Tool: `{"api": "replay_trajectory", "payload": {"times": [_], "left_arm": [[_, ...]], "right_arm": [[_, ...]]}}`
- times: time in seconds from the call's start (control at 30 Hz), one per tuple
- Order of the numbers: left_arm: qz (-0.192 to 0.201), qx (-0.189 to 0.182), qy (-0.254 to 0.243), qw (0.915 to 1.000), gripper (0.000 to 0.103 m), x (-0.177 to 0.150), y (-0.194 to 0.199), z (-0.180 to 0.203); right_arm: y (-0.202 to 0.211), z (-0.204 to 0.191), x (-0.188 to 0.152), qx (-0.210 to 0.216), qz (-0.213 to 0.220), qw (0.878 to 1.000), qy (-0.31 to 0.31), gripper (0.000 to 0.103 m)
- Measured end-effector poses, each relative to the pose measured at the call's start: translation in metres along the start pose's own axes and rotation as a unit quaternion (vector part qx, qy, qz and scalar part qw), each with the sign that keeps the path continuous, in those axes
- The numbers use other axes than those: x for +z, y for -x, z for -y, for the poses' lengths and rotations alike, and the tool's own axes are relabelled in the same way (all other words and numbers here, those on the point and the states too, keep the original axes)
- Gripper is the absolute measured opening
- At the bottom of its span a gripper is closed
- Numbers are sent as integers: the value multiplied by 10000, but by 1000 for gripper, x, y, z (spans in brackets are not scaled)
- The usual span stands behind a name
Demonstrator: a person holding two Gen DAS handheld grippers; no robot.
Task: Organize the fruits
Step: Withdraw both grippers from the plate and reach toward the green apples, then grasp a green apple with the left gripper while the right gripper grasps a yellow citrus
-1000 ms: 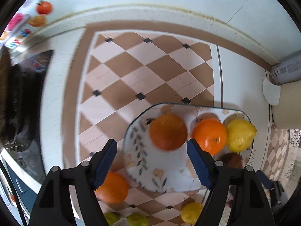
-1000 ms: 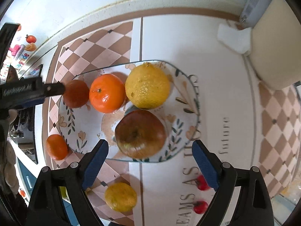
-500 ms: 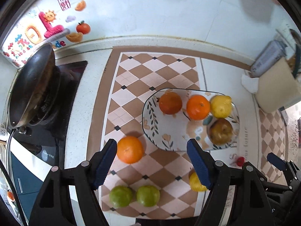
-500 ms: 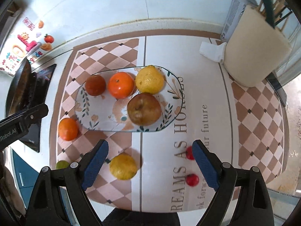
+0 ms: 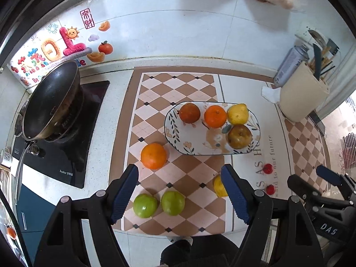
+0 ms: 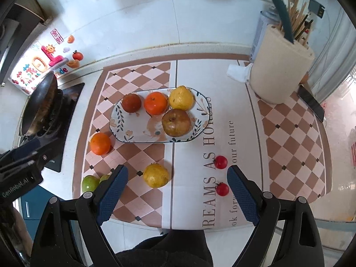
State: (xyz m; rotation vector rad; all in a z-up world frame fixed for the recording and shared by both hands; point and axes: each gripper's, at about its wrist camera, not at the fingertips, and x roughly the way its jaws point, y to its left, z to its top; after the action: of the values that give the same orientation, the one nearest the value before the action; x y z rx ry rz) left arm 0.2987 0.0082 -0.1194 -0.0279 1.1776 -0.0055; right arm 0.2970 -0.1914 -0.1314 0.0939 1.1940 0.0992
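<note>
On checkered mat [image 6: 138, 202]: plate [image 6: 120, 131] with four fruits; wok [image 5: 51, 102] at left; left gripper [image 5: 180, 175], right gripper [image 6: 176, 173] both spread, empty.

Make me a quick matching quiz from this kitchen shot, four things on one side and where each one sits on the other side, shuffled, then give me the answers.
Things:
1. brown apple
2. two green fruits
3. wok
4. two small red fruits

Places:
A. on the stove at the left
B. on the white strip of the mat with the lettering
C. on the patterned plate
D. on the checked mat near its front edge, side by side

Pairs: 1-C, 2-D, 3-A, 4-B
</note>
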Motion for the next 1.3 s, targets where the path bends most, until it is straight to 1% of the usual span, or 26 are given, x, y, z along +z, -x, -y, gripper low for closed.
{"api": "replay_trajectory", "payload": {"times": [0.1,0.2,0.37,0.43,0.47,0.6,0.73,0.77,0.83,0.87,0.93,1.03,1.07,1.1,1.13,1.2,1.27,1.3], "left_arm": [[78,15,-90,9999,75,-6,10,4],[105,-47,-55,9999,75,-10,17,5],[152,-103,162,9997,76,-13,19,-3],[65,-34,224,9997,91,-13,10,-9],[9,-2,224,9997,100,-13,7,-11],[-422,235,337,9983,100,-20,-25,-31],[-890,398,531,9938,100,-36,-62,-55],[-1005,403,580,9924,100,-40,-69,-59],[-1411,278,797,9864,100,-51,-94,-72],[-1541,257,886,9837,100,-55,-104,-76],[-1744,244,1050,9788,100,-63,-123,-85],[-1982,103,1287,9716,100,-70,-145,-95],[-2037,-10,1332,9699,97,-72,-153,-97],[-2070,-24,1333,9692,92,-73,-158,-98],[-2127,-19,1305,9684,90,-75,-164,-98],[-2207,-88,1266,9671,73,-79,-173,-99],[-2273,-60,1243,9659,67,-82,-180,-99],[-2276,-85,1234,9659,67,-84,-182,-99]], "right_arm": [[16,-2,-4,21,126,9999,16,93],[27,-2,-7,108,194,9998,-5,93],[24,-1,-10,289,127,9995,-60,93],[13,-1,-11,382,-16,9992,-85,93],[6,-2,-12,409,-100,9991,-81,93],[-29,-2,-16,557,-447,9974,-99,93],[-72,2,-21,666,-810,9942,-244,93],[-81,4,-21,709,-884,9931,-288,93],[-100,6,-22,758,-1070,9907,-362,93],[-106,6,-22,796,-1125,9898,-371,93],[-121,4,-22,837,-1252,9880,-345,93],[-137,-2,-22,897,-1345,9864,-283,92],[-141,-3,-21,911,-1360,9862,-261,90],[-145,-4,-21,941,-1377,9857,-251,88],[-150,-6,-22,1026,-1421,9842,-266,82],[-159,-7,-23,1123,-1511,9816,-319,80],[-166,-9,-24,1116,-1572,9807,-310,79],[-169,-11,-24,1129,-1608,9801,-297,79]]}}
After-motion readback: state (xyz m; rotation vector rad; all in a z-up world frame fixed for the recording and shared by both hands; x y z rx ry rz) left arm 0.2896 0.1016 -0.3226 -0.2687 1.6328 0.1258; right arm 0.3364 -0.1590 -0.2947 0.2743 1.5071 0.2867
